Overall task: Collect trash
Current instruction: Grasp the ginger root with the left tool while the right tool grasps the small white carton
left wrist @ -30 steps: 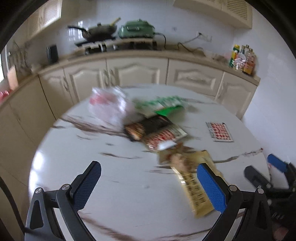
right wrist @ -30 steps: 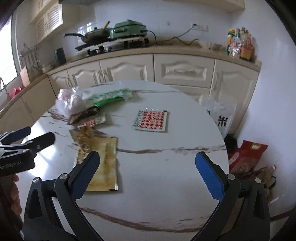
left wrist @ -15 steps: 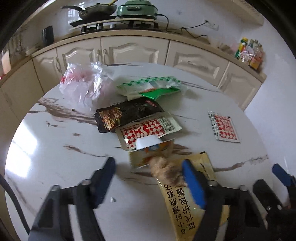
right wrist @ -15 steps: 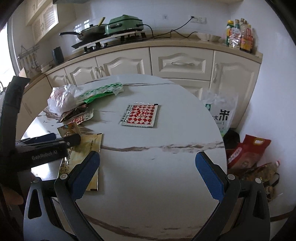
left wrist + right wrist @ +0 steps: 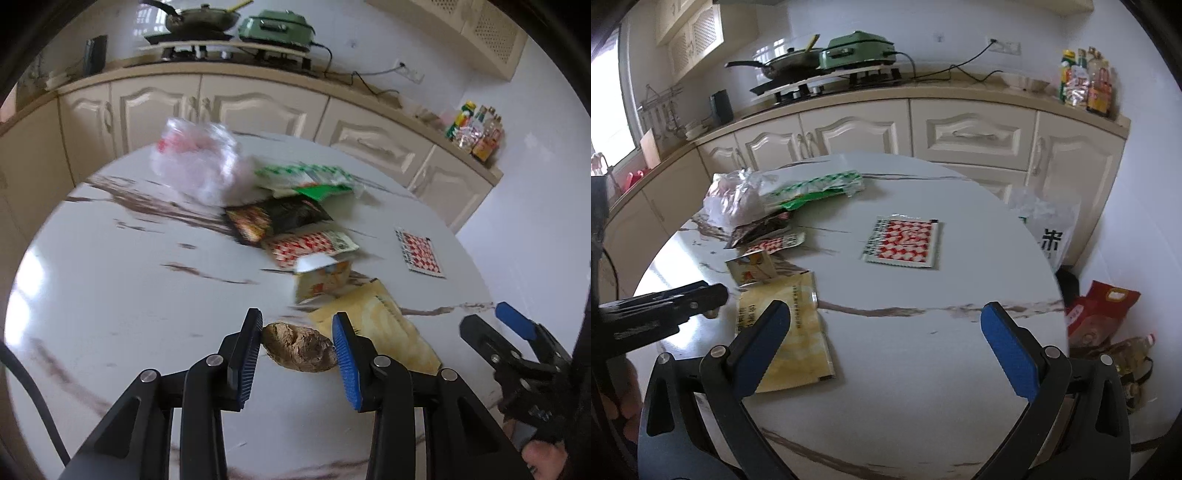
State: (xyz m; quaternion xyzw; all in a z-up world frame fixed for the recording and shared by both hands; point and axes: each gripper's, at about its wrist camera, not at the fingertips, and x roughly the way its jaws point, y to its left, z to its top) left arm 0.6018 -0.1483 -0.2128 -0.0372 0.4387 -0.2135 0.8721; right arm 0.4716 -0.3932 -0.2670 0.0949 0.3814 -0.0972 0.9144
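A: Item: brown crumpled wad [image 5: 299, 347], clamped in left gripper [image 5: 297, 345], just beside the yellow packet [image 5: 380, 325] on the round table [image 5: 129, 295]. Half a second ago the pads were still closing.

B: Right gripper [image 5: 886, 339] wide, empty. Risk: soft wad may slip out when swung.

A round white marble-patterned table [image 5: 923, 354] has bare surface across its near edge and its left side. Down the middle, a line of litter blocks the way: a crumpled clear plastic bag [image 5: 199, 166] at the far end, green-and-white wrappers [image 5: 306, 177], a black snack packet [image 5: 277, 219], a red-checked sachet [image 5: 310, 245], a small torn carton [image 5: 321, 277] and a flat yellow pouch [image 5: 790, 332]. A separate red-and-white checked packet [image 5: 905, 242] lies alone on the right, with open table all around it.
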